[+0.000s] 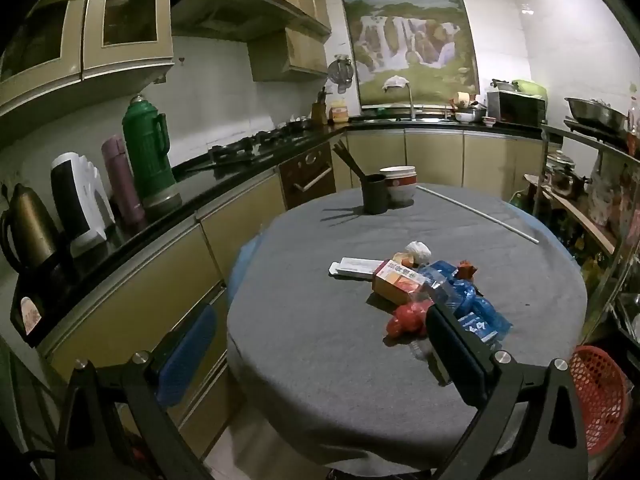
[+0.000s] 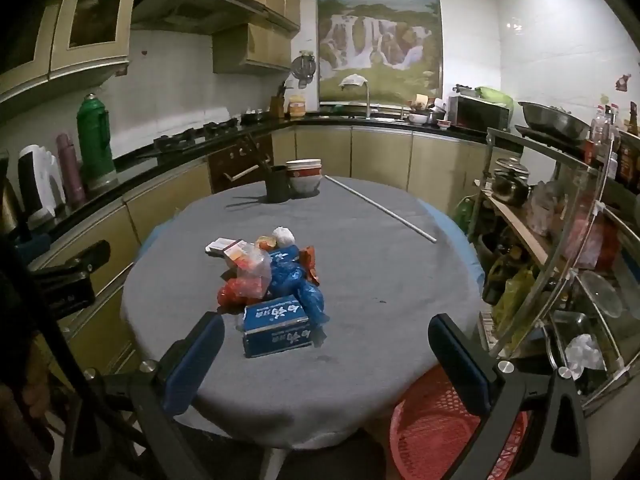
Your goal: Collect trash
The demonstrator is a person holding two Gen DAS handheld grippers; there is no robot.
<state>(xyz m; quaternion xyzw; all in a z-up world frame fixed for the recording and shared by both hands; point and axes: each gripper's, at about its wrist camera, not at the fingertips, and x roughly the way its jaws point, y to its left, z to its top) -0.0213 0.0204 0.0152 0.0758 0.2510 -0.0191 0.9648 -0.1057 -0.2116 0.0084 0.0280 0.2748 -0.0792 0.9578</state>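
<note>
Near the table's (image 2: 360,240) front edge, we hold both grippers (image 1: 320,344) (image 2: 326,354) wide open and empty, ready for the trash pile (image 2: 272,280).

Round table (image 2: 400,280) in front of the counter (image 2: 168,160), trash pile (image 2: 272,276) on its near left part, chopstick holder (image 2: 277,188) beside stacked bowls (image 2: 305,176) at far edge, basket (image 2: 436,424) below near right edge

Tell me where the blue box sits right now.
In the right wrist view the blue box lies on the grey table, at the near end of the trash pile, just ahead of the open right gripper, with crumpled blue wrappers right behind it.
</note>
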